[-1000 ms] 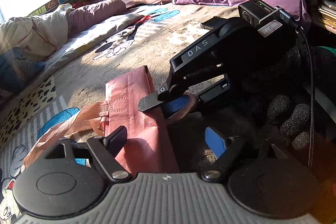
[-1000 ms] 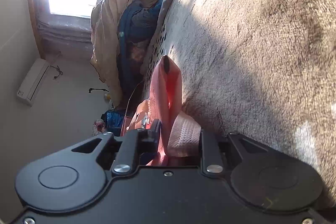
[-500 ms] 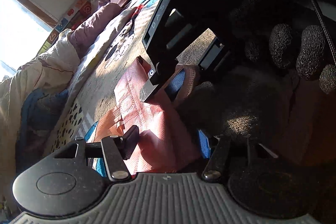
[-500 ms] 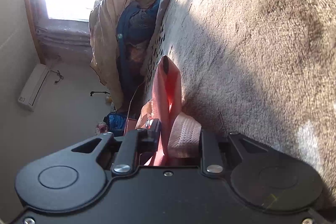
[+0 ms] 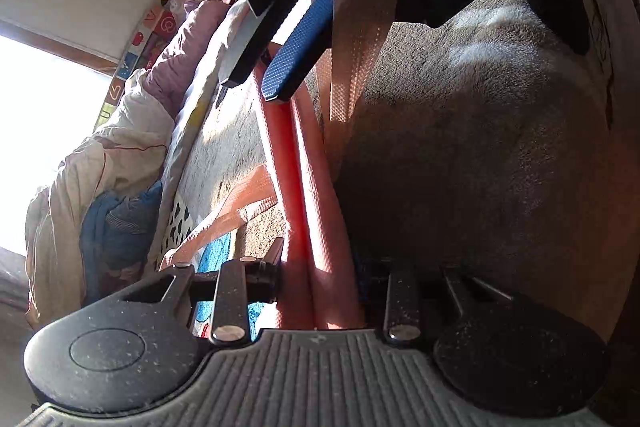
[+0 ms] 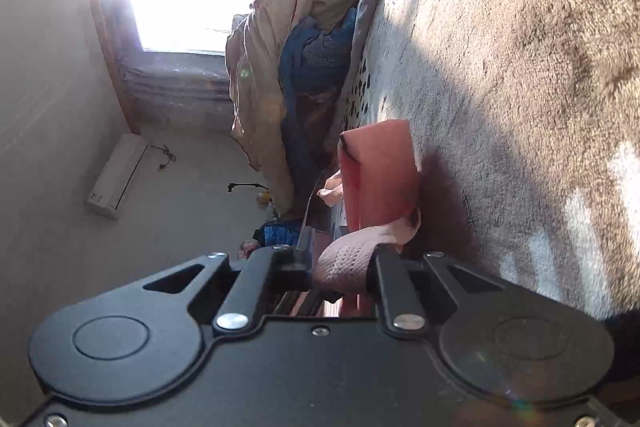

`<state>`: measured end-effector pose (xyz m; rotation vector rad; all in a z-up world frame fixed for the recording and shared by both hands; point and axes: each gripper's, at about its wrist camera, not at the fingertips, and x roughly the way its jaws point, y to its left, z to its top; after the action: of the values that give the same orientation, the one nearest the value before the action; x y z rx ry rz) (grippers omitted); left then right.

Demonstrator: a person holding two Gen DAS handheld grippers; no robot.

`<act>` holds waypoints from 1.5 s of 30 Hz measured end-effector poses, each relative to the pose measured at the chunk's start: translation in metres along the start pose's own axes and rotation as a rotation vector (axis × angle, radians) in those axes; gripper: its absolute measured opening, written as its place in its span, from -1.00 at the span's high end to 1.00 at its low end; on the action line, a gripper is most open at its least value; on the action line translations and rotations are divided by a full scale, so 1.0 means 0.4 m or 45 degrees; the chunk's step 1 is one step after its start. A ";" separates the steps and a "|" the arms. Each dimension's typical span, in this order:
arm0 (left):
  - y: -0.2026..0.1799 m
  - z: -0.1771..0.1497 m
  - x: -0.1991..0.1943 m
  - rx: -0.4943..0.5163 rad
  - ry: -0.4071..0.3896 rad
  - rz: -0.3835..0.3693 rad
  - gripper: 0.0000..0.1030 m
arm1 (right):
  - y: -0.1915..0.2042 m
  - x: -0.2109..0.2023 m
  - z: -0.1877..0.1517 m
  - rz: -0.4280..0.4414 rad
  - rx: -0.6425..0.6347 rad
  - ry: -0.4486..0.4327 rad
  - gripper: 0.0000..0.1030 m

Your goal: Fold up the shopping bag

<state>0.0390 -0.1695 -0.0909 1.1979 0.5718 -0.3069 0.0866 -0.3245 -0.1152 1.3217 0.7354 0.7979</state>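
We hold pink bag [image 5: 316, 211] between both grippers, above bed blanket [image 5: 500, 131]. Bag already narrow, doubled strip. Left gripper [image 5: 320, 267] pinches one end, right gripper [image 6: 340, 267] pinches handle strap [image 6: 348, 263]. Maybe more folds left.

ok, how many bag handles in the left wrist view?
2. Upper handle is pinched in the right gripper; lower handle lies loose on the blanket, left of the folded bag. More may be hidden.
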 end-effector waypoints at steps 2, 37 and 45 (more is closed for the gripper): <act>0.000 0.001 -0.001 -0.013 -0.003 0.001 0.39 | -0.012 -0.012 -0.006 -0.051 -0.007 -0.006 0.77; 0.022 -0.005 -0.004 -0.136 -0.183 -0.015 0.32 | 0.119 -0.008 0.001 -0.325 -0.954 0.001 0.93; -0.002 -0.048 -0.074 -0.033 -0.304 -0.040 -0.11 | 0.066 0.018 0.043 -0.455 -0.840 -0.050 0.97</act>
<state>0.0094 -0.1539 -0.0793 1.1095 0.3858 -0.4612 0.1028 -0.3257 -0.0873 0.5891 0.5812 0.6419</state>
